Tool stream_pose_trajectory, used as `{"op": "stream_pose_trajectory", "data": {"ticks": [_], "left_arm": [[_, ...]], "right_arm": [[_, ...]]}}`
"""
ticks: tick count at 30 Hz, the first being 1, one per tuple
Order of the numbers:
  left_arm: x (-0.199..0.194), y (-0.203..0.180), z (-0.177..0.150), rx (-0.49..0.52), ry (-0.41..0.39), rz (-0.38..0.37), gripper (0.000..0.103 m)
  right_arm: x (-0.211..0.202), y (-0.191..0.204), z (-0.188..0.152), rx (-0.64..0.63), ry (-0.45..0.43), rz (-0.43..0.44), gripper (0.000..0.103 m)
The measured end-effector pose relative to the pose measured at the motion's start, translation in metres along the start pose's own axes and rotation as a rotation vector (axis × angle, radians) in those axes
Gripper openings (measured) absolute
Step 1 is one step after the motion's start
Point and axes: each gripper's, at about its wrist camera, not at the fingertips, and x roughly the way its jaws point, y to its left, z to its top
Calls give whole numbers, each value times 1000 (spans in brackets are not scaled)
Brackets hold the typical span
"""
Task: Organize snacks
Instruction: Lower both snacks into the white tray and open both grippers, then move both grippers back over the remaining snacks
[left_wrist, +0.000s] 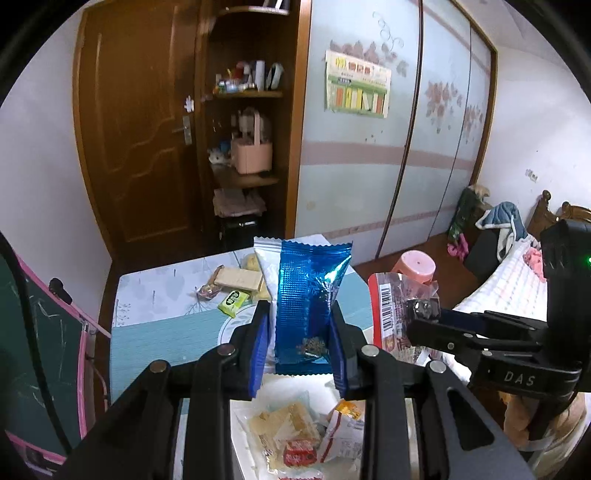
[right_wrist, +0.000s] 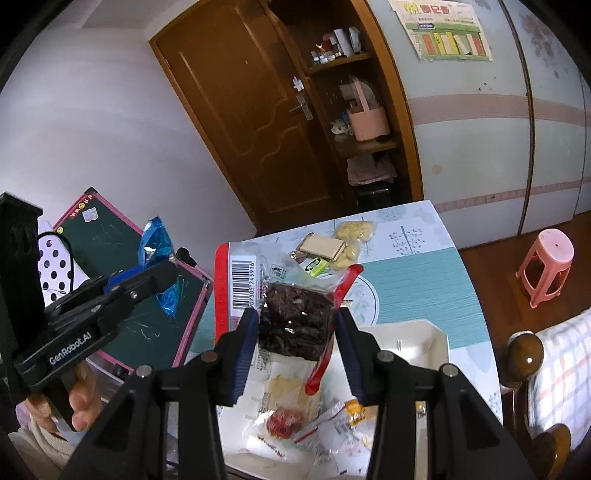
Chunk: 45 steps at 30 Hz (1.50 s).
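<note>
Barcode pouch (right_wrist: 291, 314) shows dark contents — hidden in left view.

- A lived-in bedroom in a home.
- A bed (left_wrist: 509, 291) with checked bedding and a carved wooden headboard (left_wrist: 554, 210) stands at the right.
- A sliding-door wardrobe (left_wrist: 369, 155) with flower patterns fills the far wall.
- Beside it are a brown wooden door (left_wrist: 136, 122) and open shelves (left_wrist: 247, 110) of household clutter.
- A pink plastic stool (right_wrist: 546, 266) stands on the wooden floor.
</note>
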Motion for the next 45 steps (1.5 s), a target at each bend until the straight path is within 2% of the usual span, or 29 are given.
{"op": "stream_pose_trajectory", "data": {"ticks": [6, 14, 19, 27, 28, 29, 30, 32, 35, 45], "left_arm": [[-6, -8, -34, -33, 10, 3, 28], [18, -14, -73, -1, 75, 95, 28], [36, -19, -89, 1, 135, 93, 28], [52, -19, -102, 3, 185, 119, 29], [55, -18, -103, -1, 195, 130, 31], [57, -16, -103, -5, 203, 137, 43], [58, -15, -104, -9, 210, 142, 72], [58, -12, -106, -27, 205, 167, 98], [55, -9, -106, -37, 188, 157, 98], [62, -6, -113, -52, 219, 145, 98]], "right_arm": [[-8, -2, -25, -8, -17, -54, 43], [5, -9, -50, -41, 23, -133, 43], [18, -13, -65, -57, 72, -169, 43], [36, -9, -85, -95, 155, -194, 46], [37, -8, -87, -97, 159, -199, 46], [37, -8, -88, -98, 160, -199, 46], [37, -8, -89, -97, 161, -201, 46], [38, -8, -88, -93, 160, -211, 51], [38, -7, -89, -87, 156, -212, 56], [44, -6, -91, -84, 182, -207, 56]]}}
